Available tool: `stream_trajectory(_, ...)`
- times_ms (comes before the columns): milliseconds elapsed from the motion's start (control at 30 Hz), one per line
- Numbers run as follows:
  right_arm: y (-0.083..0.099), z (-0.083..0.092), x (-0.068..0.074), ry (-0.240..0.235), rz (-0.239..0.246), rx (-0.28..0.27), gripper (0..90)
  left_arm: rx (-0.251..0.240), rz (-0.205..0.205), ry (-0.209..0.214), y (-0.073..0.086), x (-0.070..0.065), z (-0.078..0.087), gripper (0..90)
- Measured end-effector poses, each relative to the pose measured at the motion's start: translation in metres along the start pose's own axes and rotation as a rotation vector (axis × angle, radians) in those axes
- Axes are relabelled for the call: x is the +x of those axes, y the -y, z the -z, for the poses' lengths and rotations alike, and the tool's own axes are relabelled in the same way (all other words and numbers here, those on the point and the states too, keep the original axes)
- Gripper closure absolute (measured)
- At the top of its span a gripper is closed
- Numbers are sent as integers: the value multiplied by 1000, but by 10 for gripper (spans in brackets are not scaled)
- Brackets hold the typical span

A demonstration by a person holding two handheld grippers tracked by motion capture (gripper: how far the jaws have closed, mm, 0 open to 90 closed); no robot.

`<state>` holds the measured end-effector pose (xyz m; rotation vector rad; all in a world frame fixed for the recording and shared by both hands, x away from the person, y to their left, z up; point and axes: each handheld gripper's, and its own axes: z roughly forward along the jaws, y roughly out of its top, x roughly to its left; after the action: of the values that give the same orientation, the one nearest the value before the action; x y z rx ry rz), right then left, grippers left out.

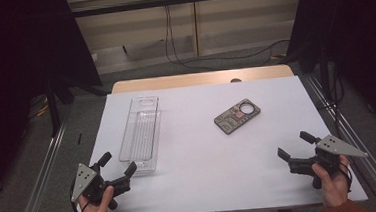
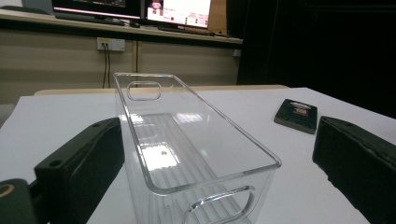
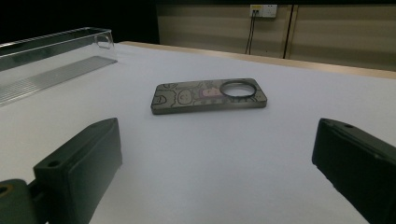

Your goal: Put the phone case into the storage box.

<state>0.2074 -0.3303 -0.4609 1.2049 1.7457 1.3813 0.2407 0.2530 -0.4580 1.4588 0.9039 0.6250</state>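
- two hand-held grippers rest at the near edge of the worktop (image 1: 206,175), one in each of the person's hands, with a white sheet covering the surface beneath them.
- left hand-held gripper (image 1: 116,164) sits at the near left corner, its jaws spread wide with nothing between the pads; its own view shows the near end of a clear plastic bin (image 2: 187,149) between the two black jaws, apart from both.
- right hand-held gripper (image 1: 295,146) sits at the near right corner, jaws likewise spread apart and holding nothing; its own view looks across bare sheet toward a phone case (image 3: 208,95).
- clear plastic bin (image 1: 141,134) is long and narrow, standing upright on the left half of the worktop, its long side running away from the person; it has an oval handle cut-out at each end and a ribbed floor, and it looks empty.
- phone case (image 1: 237,115) lies flat right of centre, well apart from the bin and from both grippers; it is dark with cartoon figures printed on it and a round ring at its far end.
- person's left hand (image 1: 98,210) and right hand (image 1: 333,183) wrap the gripper handles from below.
- cables (image 1: 182,56) hang from a wall socket beyond the far edge of the worktop.
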Motion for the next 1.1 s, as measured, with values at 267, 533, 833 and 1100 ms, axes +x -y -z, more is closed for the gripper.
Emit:
stream_trajectory(267,1,0,-1,-19,-15,29,11,4,4,-9,-1,0,-1,23)
stream_trajectory(533,2,-3,1,-62,2,52,13,8,0,-8,0,0,0,24)
stream_trajectory(833,2,-5,6,-79,-35,66,21,13,-12,14,1,-3,1,27)
stream_trajectory(1100,1,-11,11,-106,-31,97,22,11,-8,16,1,-3,2,27)
